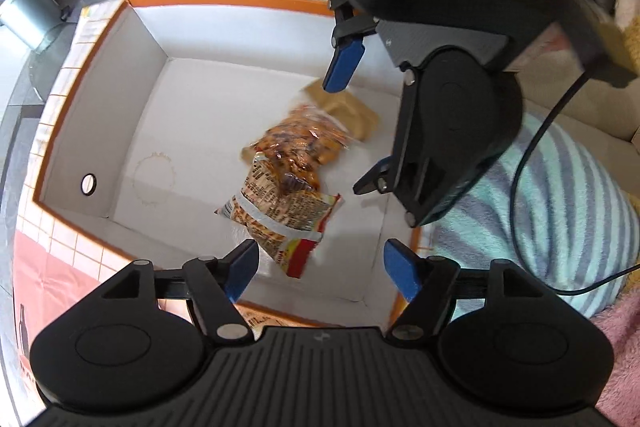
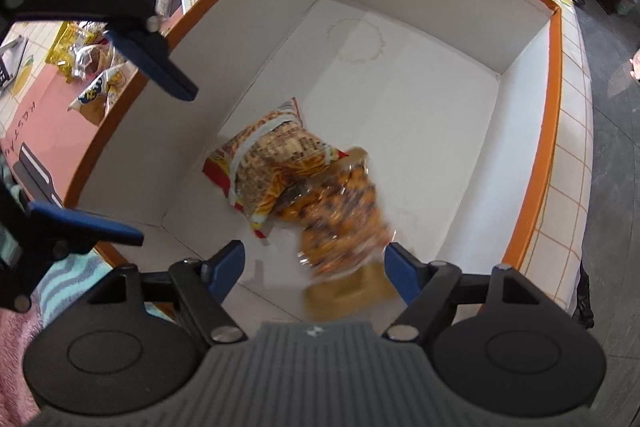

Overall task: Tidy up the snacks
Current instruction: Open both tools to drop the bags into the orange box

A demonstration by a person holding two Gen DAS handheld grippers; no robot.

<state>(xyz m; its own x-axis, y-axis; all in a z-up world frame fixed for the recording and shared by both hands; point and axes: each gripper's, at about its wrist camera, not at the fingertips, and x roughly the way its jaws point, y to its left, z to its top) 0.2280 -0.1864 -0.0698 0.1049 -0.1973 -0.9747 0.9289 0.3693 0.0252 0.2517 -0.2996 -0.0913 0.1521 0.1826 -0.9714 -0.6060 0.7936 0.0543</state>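
Looking down through both wrist cameras, I see a white cardboard box (image 1: 120, 99) with an orange rim, smooth inside, a round hole in one wall and a faint ring stain on its floor. Two snack packets lie on that floor, touching. The printed foil packet (image 1: 280, 211) is crinkled, red and yellow at one end. The clear bag of orange-brown snacks (image 2: 336, 211) overlaps it; its tan end is smeared, so I cannot make out any label. My left tool (image 1: 320, 267) hangs above the printed packet with its blue pads apart and nothing between them. My right tool (image 2: 316, 267) has its pads apart too, the clear bag blurred between them; none presses on it. More packets (image 2: 92, 67) lie on the pink-and-tiled worktop (image 2: 48, 131) left of the box, partly hidden by the left tool.
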